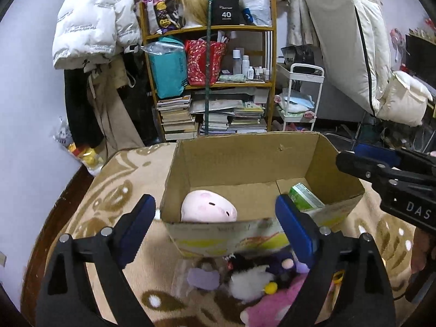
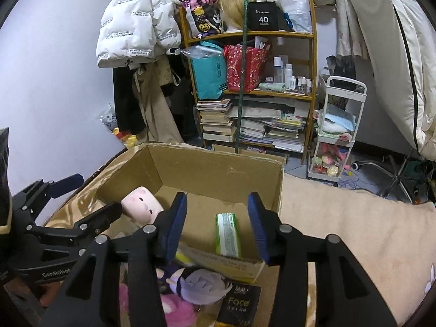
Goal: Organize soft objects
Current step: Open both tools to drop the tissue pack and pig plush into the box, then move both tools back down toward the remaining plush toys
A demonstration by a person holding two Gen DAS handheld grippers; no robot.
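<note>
Support: blanket (image 1: 128, 190), beige with brown pattern, plainer beige on the right side.
On it: open cardboard box (image 2: 218, 169), upright. Against the box's near wall, a heap of plush toys (image 1: 256, 280): pink, white, purple-haired doll (image 2: 199, 286). Beside the heap, a black packet (image 2: 239, 305), possibly face masks; print only partly legible.

- Cardboard box (image 1: 245, 160): open-topped, brown inside, printed on its near outer wall, standing upright on the patterned blanket.
- Pink plush (image 1: 208, 203): rounded, pale pink with small dark eyes, lying in the box's near-left corner against the wall.
- Green-and-white soft pack (image 2: 228, 234): lying flat in the box's near-right part.
- Heap of plush toys (image 1: 259, 280): purple, white and pink, lying outside, just beside the box's near wall.
</note>
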